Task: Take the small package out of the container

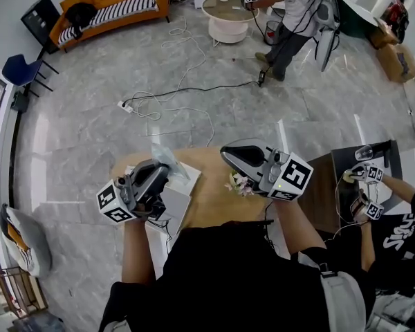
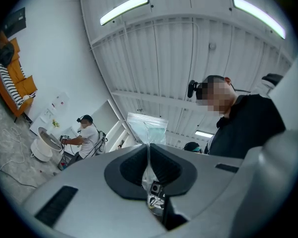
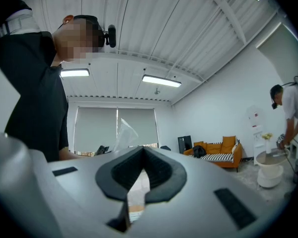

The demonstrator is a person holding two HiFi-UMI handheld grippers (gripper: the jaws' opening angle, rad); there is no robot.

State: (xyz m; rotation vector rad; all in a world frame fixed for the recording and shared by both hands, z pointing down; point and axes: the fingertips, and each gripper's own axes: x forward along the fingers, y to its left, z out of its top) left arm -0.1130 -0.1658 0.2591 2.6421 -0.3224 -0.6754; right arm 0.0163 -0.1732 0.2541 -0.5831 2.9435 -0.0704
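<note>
My left gripper (image 1: pixel 166 171) is shut on a clear plastic zip bag (image 1: pixel 162 156) and holds it up over the left end of the wooden table (image 1: pixel 214 200). In the left gripper view the small package (image 2: pixel 148 128) sticks up from between the closed pads, against the ceiling. A white container (image 1: pixel 178 200) lies on the table just under that gripper. My right gripper (image 1: pixel 226 152) hovers over the table's middle, apart from the bag, its jaws shut with nothing between them (image 3: pixel 141 151). The bag (image 3: pixel 124 132) shows beyond its left jaw.
A small bunch of flowers (image 1: pixel 239 184) lies on the table below the right gripper. Another person's hands with grippers (image 1: pixel 368 192) work at a dark table on the right. On the floor beyond lie cables (image 1: pixel 166 102). A third person (image 1: pixel 294 12) stands by a round white table (image 1: pixel 228 16).
</note>
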